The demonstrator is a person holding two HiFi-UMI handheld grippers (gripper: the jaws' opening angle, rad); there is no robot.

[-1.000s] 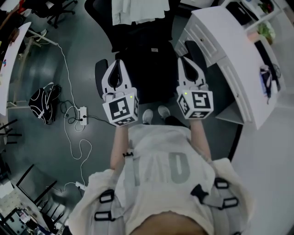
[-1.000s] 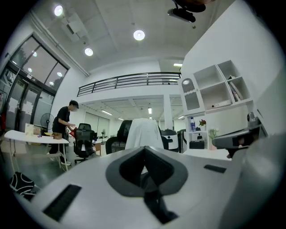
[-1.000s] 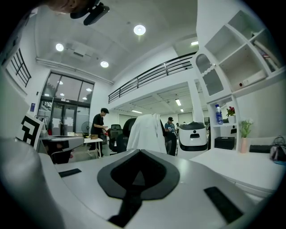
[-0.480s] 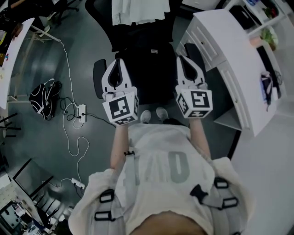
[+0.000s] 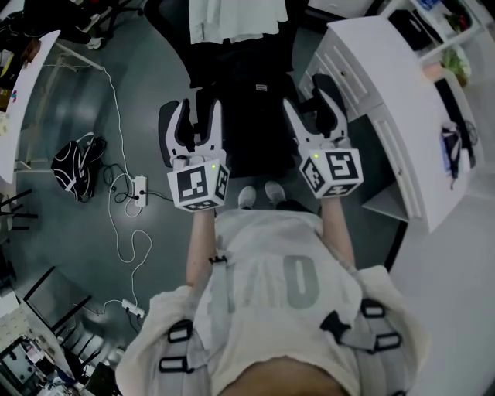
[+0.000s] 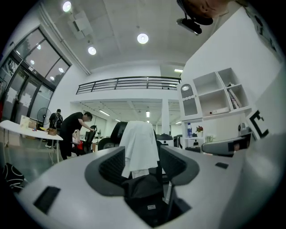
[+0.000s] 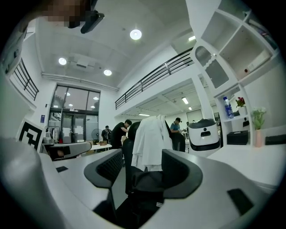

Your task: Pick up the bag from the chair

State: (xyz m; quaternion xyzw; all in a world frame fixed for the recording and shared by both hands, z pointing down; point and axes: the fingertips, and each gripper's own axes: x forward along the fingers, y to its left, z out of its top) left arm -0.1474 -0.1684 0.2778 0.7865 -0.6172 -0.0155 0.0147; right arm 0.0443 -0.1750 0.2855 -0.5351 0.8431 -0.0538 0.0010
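A black bag (image 5: 251,116) lies on the seat of a black office chair (image 5: 255,66) right in front of me, with a white garment (image 5: 232,19) draped over the chair's back. My left gripper (image 5: 197,112) hovers open over the bag's left side and holds nothing. At the bag's right side my right gripper (image 5: 309,97) is open too. In the left gripper view the bag (image 6: 145,197) shows between the spread jaws of the left gripper (image 6: 143,167), below the garment (image 6: 139,147). The right gripper view frames the bag (image 7: 147,188) the same way.
A white desk (image 5: 387,93) with drawers stands close on the right of the chair. A black backpack (image 5: 73,166), a power strip (image 5: 139,189) and white cables lie on the floor at the left. A table edge (image 5: 15,85) is at far left. People stand far off.
Both grippers' jaws have spread from shut to wide open. The hands stay over the chair, hardly shifted.
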